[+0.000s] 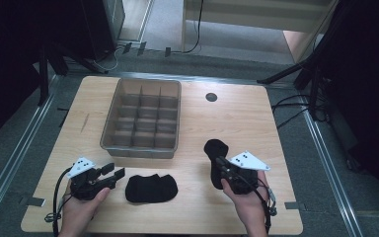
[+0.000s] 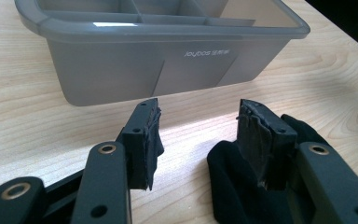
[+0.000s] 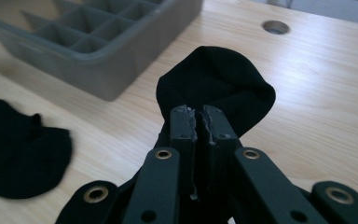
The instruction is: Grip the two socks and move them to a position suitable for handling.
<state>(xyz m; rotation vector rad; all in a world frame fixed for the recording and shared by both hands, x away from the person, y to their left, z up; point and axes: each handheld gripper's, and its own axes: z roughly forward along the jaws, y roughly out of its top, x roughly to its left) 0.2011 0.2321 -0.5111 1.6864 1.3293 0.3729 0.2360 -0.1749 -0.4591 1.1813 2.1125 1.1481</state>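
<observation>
Grey divided bin (image 1: 142,118) blocks the table's (image 1: 237,123) back left; bare wood open to its right, save a small round hole (image 1: 211,97). Near edge: flat black sock (image 1: 151,188) lies between the left gripper (image 1: 114,174) and right gripper (image 1: 220,163). Gap between bin front and sock is passable.

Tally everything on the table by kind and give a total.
Black socks: 2, one lying flat, one pinched in the right gripper and hanging from it.
Grey divided bins: 1.
Grippers: 2, counting the left gripper.
Total: 5.
</observation>
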